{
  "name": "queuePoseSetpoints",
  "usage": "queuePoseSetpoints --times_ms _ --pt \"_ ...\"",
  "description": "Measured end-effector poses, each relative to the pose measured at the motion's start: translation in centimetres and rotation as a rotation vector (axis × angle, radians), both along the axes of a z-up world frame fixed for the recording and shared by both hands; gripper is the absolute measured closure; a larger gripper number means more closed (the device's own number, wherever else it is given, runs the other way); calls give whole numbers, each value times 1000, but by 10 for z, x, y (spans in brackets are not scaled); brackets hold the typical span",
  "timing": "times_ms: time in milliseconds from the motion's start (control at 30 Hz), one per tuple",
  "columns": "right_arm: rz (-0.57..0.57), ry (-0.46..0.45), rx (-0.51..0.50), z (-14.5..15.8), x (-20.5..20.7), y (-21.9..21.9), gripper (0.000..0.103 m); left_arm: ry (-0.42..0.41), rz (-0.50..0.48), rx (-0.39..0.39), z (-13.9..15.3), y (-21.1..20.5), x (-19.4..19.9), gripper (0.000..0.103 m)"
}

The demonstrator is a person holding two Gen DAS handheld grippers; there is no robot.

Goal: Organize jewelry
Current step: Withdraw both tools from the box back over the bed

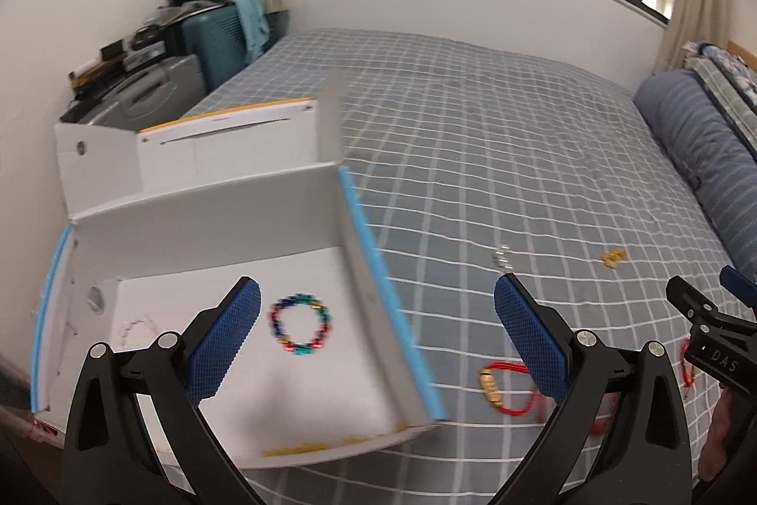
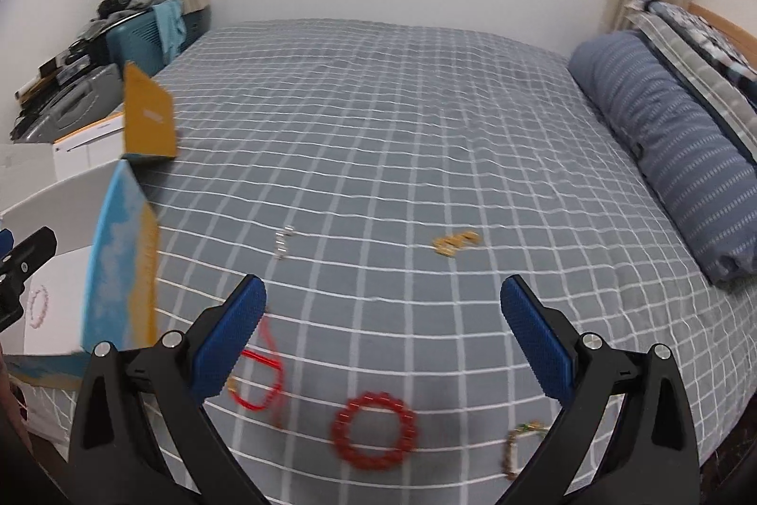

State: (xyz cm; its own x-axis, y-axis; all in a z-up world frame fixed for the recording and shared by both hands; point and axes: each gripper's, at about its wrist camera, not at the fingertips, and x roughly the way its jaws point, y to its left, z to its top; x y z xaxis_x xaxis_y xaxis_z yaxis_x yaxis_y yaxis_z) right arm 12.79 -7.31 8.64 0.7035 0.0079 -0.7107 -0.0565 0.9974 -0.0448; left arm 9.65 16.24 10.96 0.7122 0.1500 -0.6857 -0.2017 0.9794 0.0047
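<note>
Left wrist view: the left gripper (image 1: pixel 378 318) gapes wide and empty over the open white box (image 1: pixel 142 230), where one multicoloured bead bracelet (image 1: pixel 300 323) lies at centre frame. Only the right wrist view shows the wide-open, empty right gripper (image 2: pixel 383 318) above one red bead bracelet (image 2: pixel 374 430), lower centre, on the checked bedspread (image 2: pixel 426 126).

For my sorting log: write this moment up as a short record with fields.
surface: bed with grey checked cover
box: open white box, left of the loose pieces
in box: multicoloured bead bracelet; pale bracelet
on bed: red bead bracelet; red cord bracelet; gold piece; silver piece
left gripper: open, empty, over the box edge
right gripper: open, empty, over the bed
</note>
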Motion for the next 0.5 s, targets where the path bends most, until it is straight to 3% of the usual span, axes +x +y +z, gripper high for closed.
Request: queuePoseSetpoints --times_ms 300,500 --pt "-91 52 8 -23 -21 -70 7 41 -140 22 -25 -78 7 6" --pt "-126 105 24 -43 -34 -98 7 94 -182 35 -54 -109 10 6"
